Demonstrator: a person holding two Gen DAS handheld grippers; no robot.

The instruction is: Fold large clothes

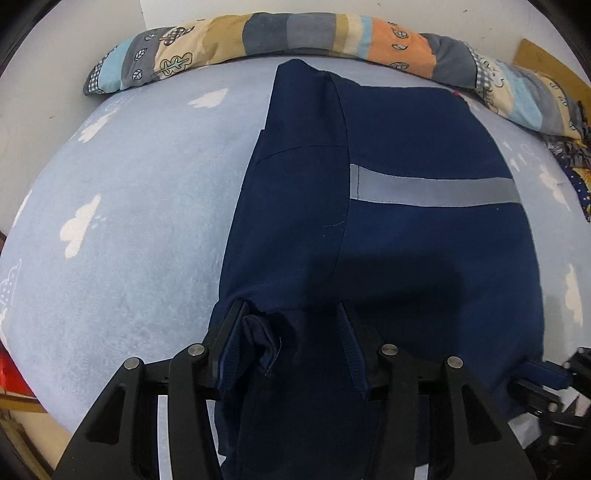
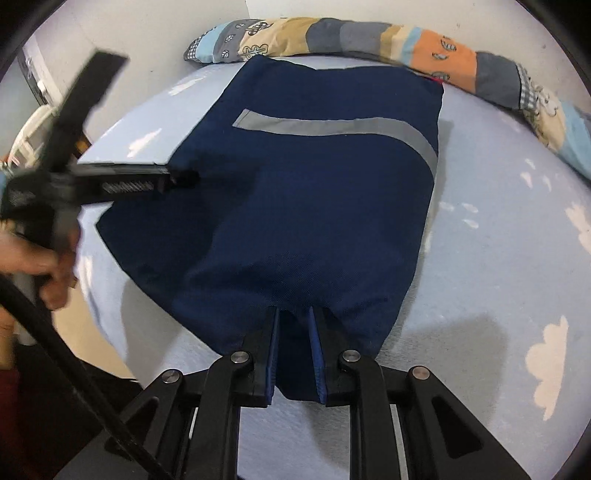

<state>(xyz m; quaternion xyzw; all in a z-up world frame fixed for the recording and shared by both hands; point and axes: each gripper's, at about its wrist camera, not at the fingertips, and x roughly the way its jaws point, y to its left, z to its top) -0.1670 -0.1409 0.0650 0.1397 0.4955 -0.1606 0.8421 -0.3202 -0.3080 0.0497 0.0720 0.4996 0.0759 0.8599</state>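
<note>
A person's hand (image 2: 33, 266) at the bed's left side grips the handle of the left gripper (image 1: 291, 332), which tips steeply down over the near left edge of the navy garment (image 1: 388, 221). Its jaws stand partly open — a bunched fold of cloth lies against the left pad, the other pad clear of it. The garment lies flat mid-bed on the cloud-print sheet (image 1: 129, 221), its grey stripe (image 1: 436, 188) running across, its far end beside the patchwork pillow (image 1: 295, 33) at the bed's far edge. At the near right, the right gripper (image 2: 295, 325) points low along the bed — jaws narrow, pinching the garment's near hem.
</note>
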